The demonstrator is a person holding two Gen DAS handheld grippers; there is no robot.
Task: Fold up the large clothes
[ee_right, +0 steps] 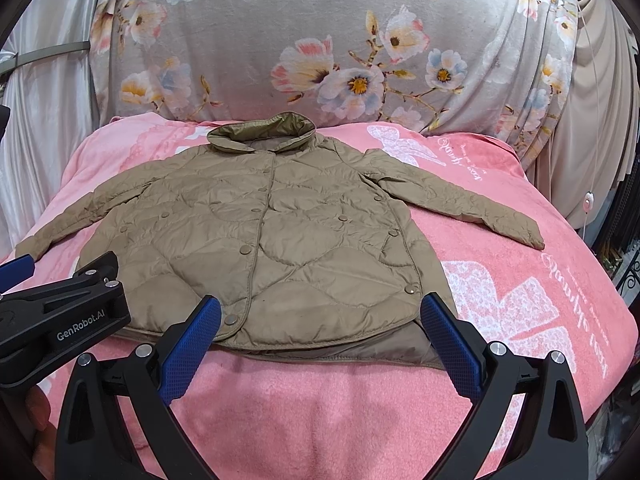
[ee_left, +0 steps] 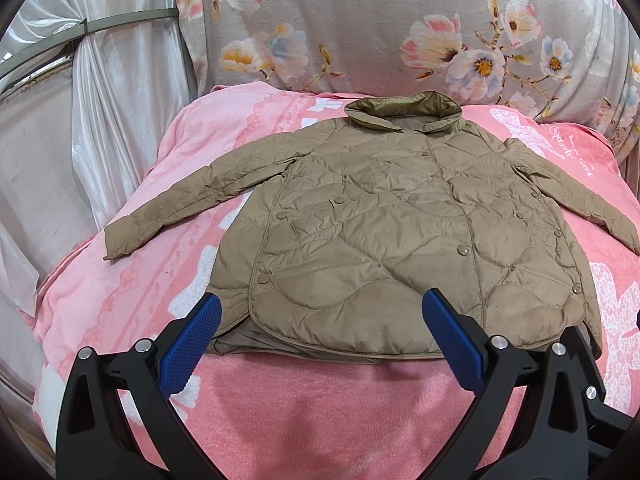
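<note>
A tan quilted jacket point(ee_left: 392, 224) lies flat and face up on a pink blanket point(ee_left: 304, 408), collar away from me, both sleeves spread outward. It also shows in the right wrist view point(ee_right: 264, 248). My left gripper point(ee_left: 320, 316) is open and empty, hovering just before the jacket's hem. My right gripper point(ee_right: 320, 316) is open and empty near the hem's right half. The left gripper's body point(ee_right: 64, 312) shows at the left of the right wrist view.
A grey floral cushion point(ee_left: 400, 28) stands behind the jacket. White satin curtains point(ee_left: 100, 92) hang at the left, beige drapes point(ee_right: 592, 112) at the right. The pink blanket point(ee_right: 520, 280) has white bow prints and drops off at both sides.
</note>
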